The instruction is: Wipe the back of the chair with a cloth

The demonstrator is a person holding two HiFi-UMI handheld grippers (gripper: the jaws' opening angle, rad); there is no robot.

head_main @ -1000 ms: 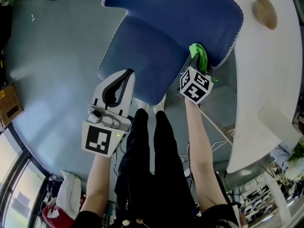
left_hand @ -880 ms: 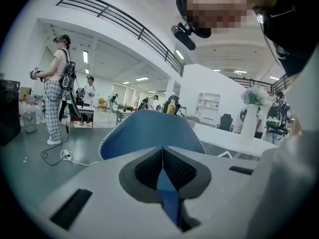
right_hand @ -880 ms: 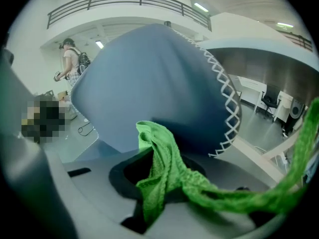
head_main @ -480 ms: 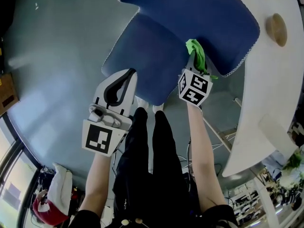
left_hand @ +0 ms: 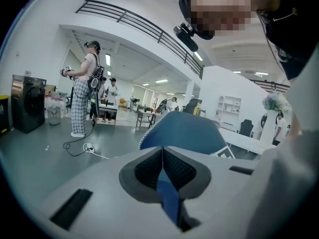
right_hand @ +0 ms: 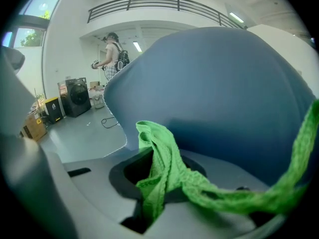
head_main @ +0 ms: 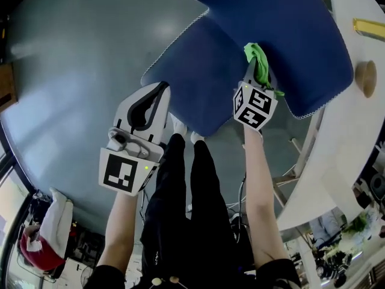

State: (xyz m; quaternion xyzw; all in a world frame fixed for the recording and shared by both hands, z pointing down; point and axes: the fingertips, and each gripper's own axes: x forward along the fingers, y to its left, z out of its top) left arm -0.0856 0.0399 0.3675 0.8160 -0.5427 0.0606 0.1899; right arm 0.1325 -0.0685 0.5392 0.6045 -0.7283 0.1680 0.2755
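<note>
The blue chair [head_main: 289, 35] fills the upper right of the head view, one padded panel overlapping the other. My right gripper [head_main: 256, 76] is shut on the green cloth [head_main: 258, 62] and holds it against the blue padding where the two panels meet. In the right gripper view the green cloth [right_hand: 167, 168] hangs bunched from the right gripper [right_hand: 158, 185], with the chair's blue surface [right_hand: 224, 93] close ahead. My left gripper [head_main: 161, 90] hovers shut and empty beside the chair's near edge. In the left gripper view the left gripper [left_hand: 162, 156] points towards the chair [left_hand: 184, 131].
A white curved table [head_main: 337, 143] runs along the right, carrying a round wooden object [head_main: 365, 78] and a yellow item [head_main: 370, 27]. Grey floor [head_main: 72, 65] lies to the left. The wearer's dark legs [head_main: 189, 209] stand just behind the chair. Other people [left_hand: 82, 93] stand far off, with a cable [left_hand: 87, 148] on the floor.
The head view has swung, so the chair now sits higher and further right. The right gripper has slid a little along the padding with the cloth. The left gripper stays shut nearby.
</note>
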